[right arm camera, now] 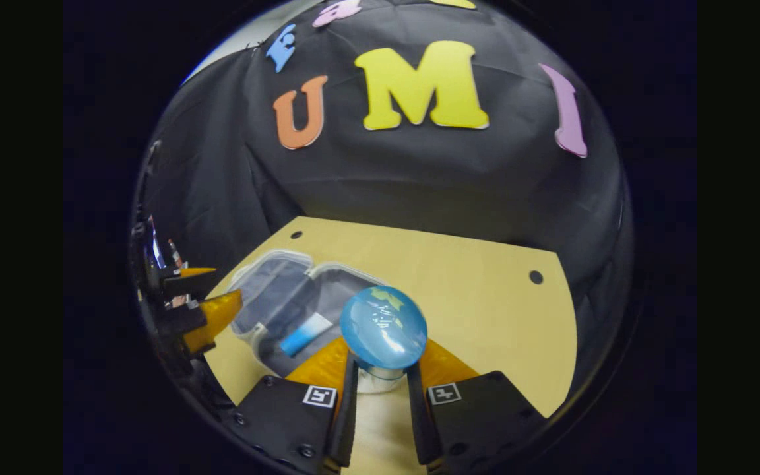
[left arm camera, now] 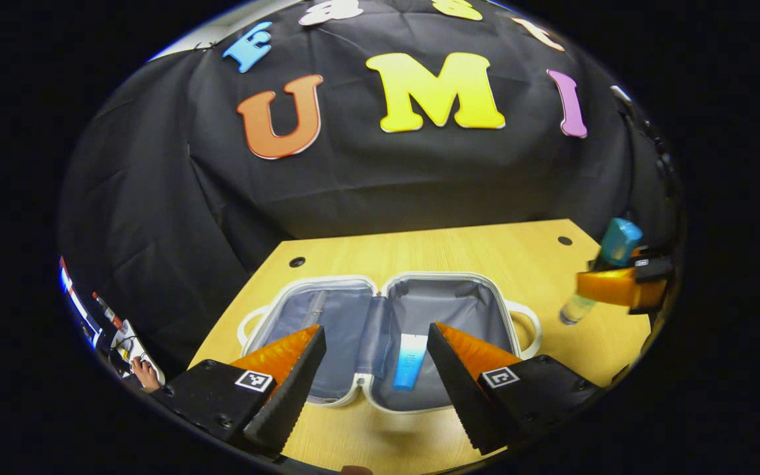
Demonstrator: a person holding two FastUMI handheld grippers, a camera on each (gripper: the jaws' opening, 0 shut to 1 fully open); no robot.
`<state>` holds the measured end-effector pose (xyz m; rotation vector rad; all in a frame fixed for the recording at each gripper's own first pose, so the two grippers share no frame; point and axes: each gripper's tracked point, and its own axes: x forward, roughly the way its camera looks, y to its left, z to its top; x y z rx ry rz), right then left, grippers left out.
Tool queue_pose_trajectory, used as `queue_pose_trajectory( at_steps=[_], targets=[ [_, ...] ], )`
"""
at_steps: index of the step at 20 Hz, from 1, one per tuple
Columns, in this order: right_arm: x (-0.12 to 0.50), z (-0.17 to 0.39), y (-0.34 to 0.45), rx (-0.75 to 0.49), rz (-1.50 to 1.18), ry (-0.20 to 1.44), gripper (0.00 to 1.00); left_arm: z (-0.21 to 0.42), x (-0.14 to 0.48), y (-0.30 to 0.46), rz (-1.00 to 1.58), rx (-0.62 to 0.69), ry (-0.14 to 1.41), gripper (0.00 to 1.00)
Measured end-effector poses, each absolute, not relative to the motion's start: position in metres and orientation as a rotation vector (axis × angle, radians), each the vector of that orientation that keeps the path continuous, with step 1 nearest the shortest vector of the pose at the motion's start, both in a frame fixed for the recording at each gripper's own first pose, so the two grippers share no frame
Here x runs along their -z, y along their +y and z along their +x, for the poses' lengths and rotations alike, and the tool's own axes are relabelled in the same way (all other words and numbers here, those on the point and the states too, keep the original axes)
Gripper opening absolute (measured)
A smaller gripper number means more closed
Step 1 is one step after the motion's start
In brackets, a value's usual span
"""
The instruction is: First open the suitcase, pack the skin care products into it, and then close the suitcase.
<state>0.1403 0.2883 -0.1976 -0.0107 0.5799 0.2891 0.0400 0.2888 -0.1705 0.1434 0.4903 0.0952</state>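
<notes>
Pale wood makes up the table (left arm camera: 459,251), which fills the lower middle of the left gripper view, and on it the suitcase (left arm camera: 390,343) lies open flat, both grey-lined halves facing up, with white rims and a handle loop at each outer end. A blue and white tube (left arm camera: 411,361) lies inside the half on the right of the frame, near the hinge. The left gripper (left arm camera: 375,369) sits at the bottom of the frame above the suitcase, its jaws spread wide with nothing between them. At the right edge of the frame the right gripper (left arm camera: 607,285) grips a clear bottle (left arm camera: 601,270) with a blue cap, lifted off the table beside the suitcase. In the right gripper view, the right gripper (right arm camera: 380,386) at the bottom centre has both fingers pressed against the bottle (right arm camera: 383,330), whose round blue cap faces the camera. The open suitcase (right arm camera: 287,303) lies to the lower left of centre with the tube (right arm camera: 305,334) in it, and the left gripper (right arm camera: 205,310) shows at the left edge, over the suitcase's end.
</notes>
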Motion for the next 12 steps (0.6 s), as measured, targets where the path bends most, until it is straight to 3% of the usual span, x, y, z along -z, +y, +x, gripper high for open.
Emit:
queue_pose_trajectory(
  at_steps=[5,12],
  targets=[
    [0.252,0.156,0.365,-0.353,-0.049,0.701,0.34,0.008,0.157,0.317,0.024,-0.147,0.407,0.99],
    [0.320,0.151,0.375,-0.285,-0.048,0.933,0.34,0.003,0.157,0.339,0.013,-0.174,0.390,0.99]
  ],
)
